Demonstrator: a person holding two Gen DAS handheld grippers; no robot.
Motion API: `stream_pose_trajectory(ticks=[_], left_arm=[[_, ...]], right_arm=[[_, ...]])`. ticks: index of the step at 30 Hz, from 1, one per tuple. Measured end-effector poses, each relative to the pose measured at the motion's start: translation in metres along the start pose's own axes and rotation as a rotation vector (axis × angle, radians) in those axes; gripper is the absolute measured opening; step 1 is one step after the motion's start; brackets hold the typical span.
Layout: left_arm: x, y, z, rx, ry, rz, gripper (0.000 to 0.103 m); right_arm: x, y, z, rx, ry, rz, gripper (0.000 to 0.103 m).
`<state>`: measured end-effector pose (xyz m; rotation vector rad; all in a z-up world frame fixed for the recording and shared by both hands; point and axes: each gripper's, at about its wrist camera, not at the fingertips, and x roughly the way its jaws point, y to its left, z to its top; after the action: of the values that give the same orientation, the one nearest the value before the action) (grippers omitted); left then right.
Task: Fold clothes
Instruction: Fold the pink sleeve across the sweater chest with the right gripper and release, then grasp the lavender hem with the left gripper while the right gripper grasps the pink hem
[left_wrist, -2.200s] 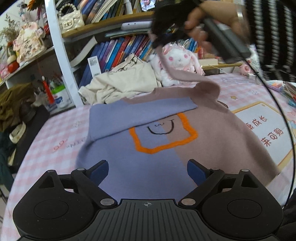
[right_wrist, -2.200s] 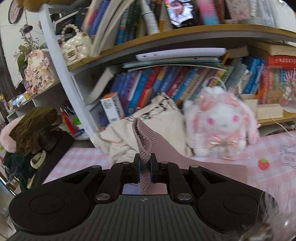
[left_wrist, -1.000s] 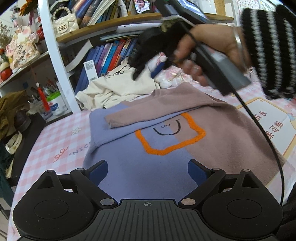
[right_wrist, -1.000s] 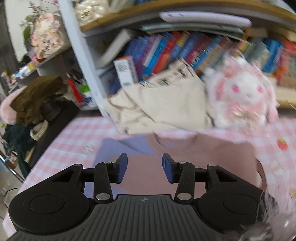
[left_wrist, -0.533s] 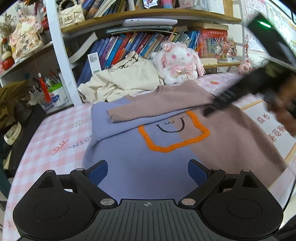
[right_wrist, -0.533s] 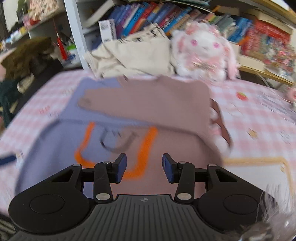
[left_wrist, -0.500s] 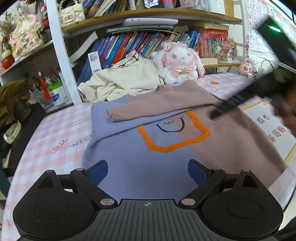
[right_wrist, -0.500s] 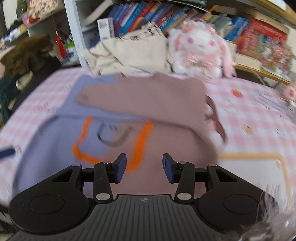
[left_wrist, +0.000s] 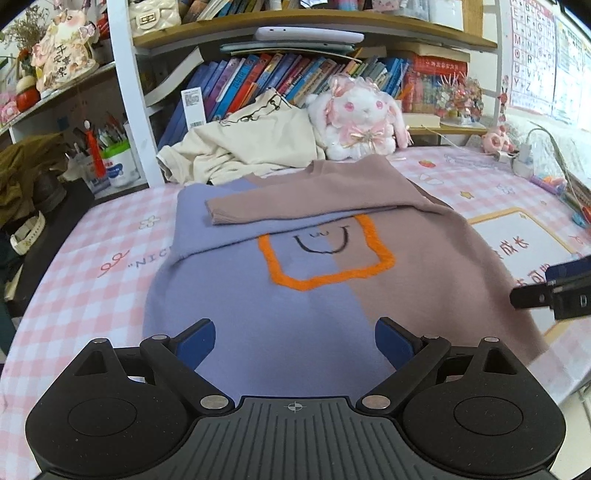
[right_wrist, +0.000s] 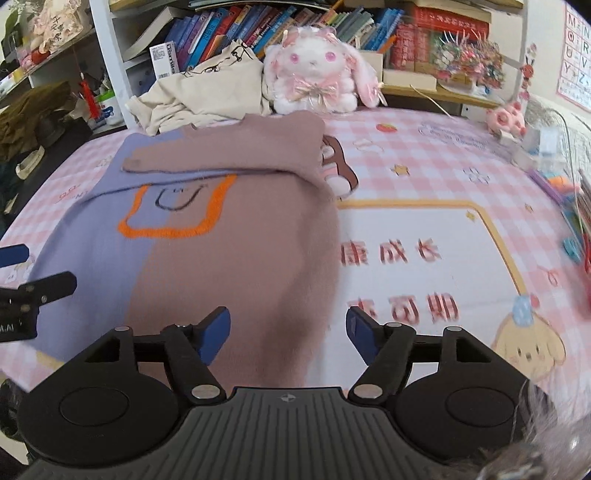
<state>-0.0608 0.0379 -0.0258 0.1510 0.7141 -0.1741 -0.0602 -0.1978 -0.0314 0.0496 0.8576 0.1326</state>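
The worktop (left_wrist: 92, 280) is covered by a pink-and-white checked cloth. A white-framed bookshelf (left_wrist: 127, 110) with wooden boards is set behind it, packed with upright books (left_wrist: 258, 79). An alphabet chart (left_wrist: 535, 55) is fixed to the brightly lit wall at right.

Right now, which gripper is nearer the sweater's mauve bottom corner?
Right. The right gripper hangs open just above the near hem on the sweater's mauve half, close to that corner. The left gripper hangs open over the blue half, farther away.

Sweater (left_wrist: 303, 280) on table (left_wrist: 92, 280); bunny (left_wrist: 360, 118) behind.
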Motion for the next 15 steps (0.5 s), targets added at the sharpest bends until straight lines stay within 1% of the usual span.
stream_pose_trajectory(ticks=[1, 6, 9, 12, 15], left_arm=[[-0.003, -0.004, -0.003, -0.001, 0.01, -0.001, 0.095], [-0.017, -0.024, -0.022, 0.002, 0.067, 0.005, 0.095], [-0.03, -0.031, -0.033, -0.01, 0.077, 0.023, 0.095], [-0.039, -0.031, -0.044, -0.038, 0.101, 0.051, 0.095], [-0.047, -0.021, -0.051, -0.098, 0.104, 0.073, 0.095]], right_arm=[[-0.003, -0.001, -0.004, -0.004, -0.003, 0.004, 0.071], [-0.016, -0.013, -0.029, 0.0, 0.01, 0.023, 0.071], [-0.022, -0.017, -0.042, 0.007, 0.023, 0.044, 0.071], [-0.025, -0.018, -0.051, 0.015, 0.032, 0.065, 0.071], [-0.025, -0.017, -0.054, 0.032, 0.037, 0.084, 0.071]])
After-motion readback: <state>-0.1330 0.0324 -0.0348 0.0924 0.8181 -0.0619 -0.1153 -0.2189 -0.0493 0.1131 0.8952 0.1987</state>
